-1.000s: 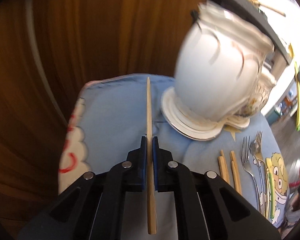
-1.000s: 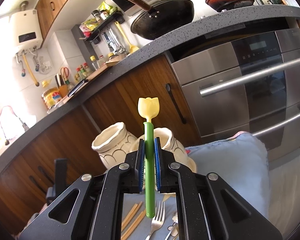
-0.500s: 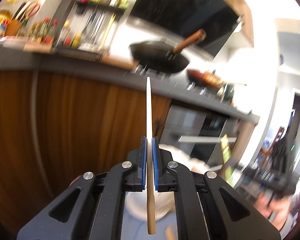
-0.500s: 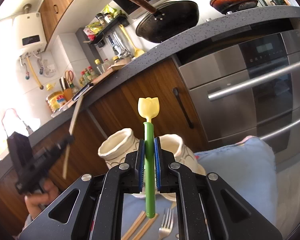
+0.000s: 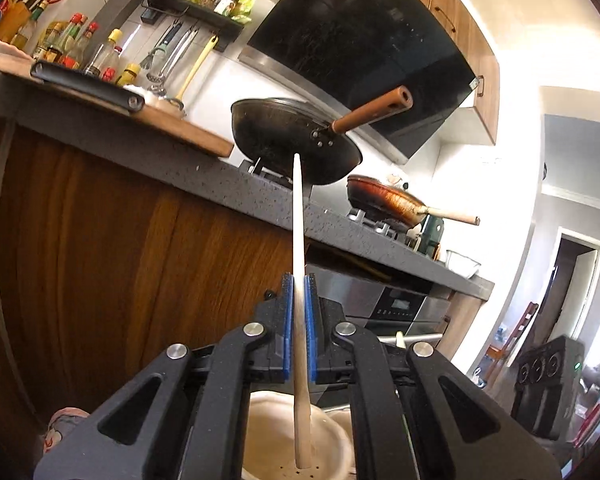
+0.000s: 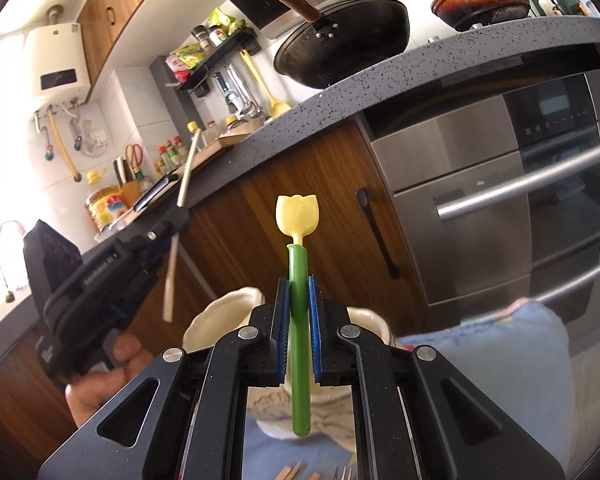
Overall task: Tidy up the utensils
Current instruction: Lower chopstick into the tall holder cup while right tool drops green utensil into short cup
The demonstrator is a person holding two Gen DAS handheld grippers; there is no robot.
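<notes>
My left gripper [image 5: 299, 280] is shut on a pale wooden chopstick [image 5: 298, 216] that runs upright through its pads. The chopstick's lower end hangs over the mouth of a cream ceramic jar [image 5: 272, 440]. In the right wrist view the left gripper [image 6: 178, 222] shows at the left in a hand, with the chopstick [image 6: 188, 172] tilted above the left jar [image 6: 224, 316]. My right gripper [image 6: 298, 280] is shut on a green-handled utensil [image 6: 299, 344] with a yellow tulip-shaped end [image 6: 297, 216]. A second jar [image 6: 370, 320] stands beside the first.
The jars stand on a blue cloth [image 6: 500, 364]; more chopsticks [image 6: 290, 472] and a fork [image 6: 344, 474] lie at its near edge. Behind are wooden cabinet doors [image 6: 300, 184], a steel oven [image 6: 500, 200] and a grey counter [image 5: 180, 160] with a black wok [image 5: 292, 136].
The left gripper has risen and tipped up from facing down at the cloth to level, carrying the chopstick over the jar. The right gripper has shifted slightly, still holding the green utensil.
</notes>
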